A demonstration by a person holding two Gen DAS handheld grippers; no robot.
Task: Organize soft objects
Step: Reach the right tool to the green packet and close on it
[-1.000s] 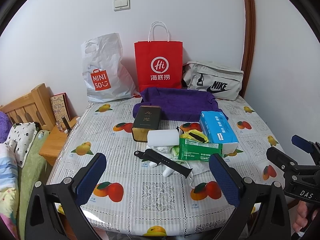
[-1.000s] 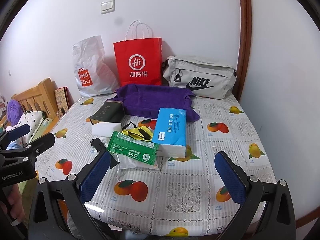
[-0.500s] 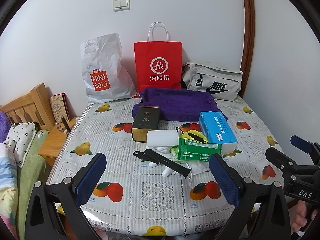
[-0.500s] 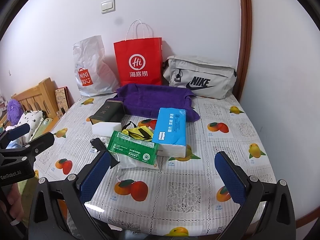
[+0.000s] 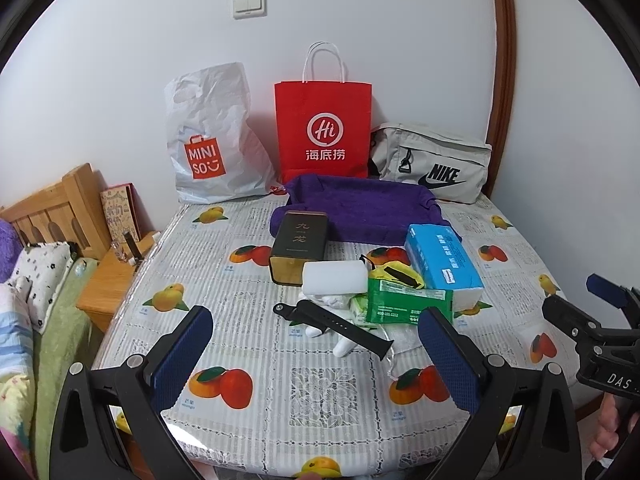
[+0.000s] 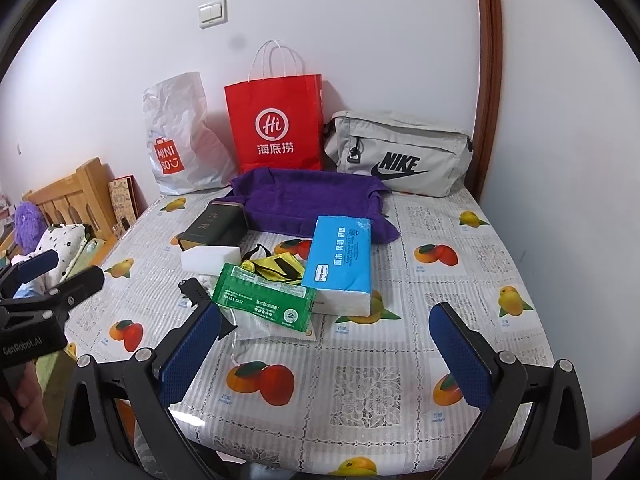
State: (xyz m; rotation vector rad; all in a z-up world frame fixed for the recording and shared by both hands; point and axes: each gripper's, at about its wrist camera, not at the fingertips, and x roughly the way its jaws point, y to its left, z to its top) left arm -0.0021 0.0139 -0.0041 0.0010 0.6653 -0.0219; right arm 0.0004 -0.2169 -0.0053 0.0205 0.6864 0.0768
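Left gripper [image 5: 316,356]: you hold it above the near edge of the tabletop [image 5: 320,392], jaws wide apart with nothing between them; its blue pads [image 5: 182,354] frame the pile of things.
Right gripper [image 6: 324,350]: you hold it over the near right part of the tabletop, jaws wide apart and empty; it also shows at the right edge of the left wrist view.
Purple towel [image 5: 360,208]: it lies spread at the back of the tabletop, in front of the bags, with its near edge just beside the tin and the tissue pack.
Blue tissue pack [image 6: 340,264]: it lies flat right of centre, its far end over the towel's edge.
Green wipes pack [image 6: 264,296]: it lies just left of the tissue pack, touching it, with crumpled clear plastic under it.
Yellow pouch [image 6: 280,266]: it is tucked between the wipes pack and the tissue pack, partly covered.
White block [image 5: 334,278]: it lies against the near end of the dark tin [image 5: 300,246].
Black watch strap [image 5: 336,322]: it lies in front of the white block, across small white pieces.
Back row: white plastic bag [image 5: 212,140], red paper bag [image 5: 324,128] and grey waist bag [image 5: 432,168] stand against the wall.
Left of the tabletop: a wooden bed frame [image 5: 52,208] with bedding.
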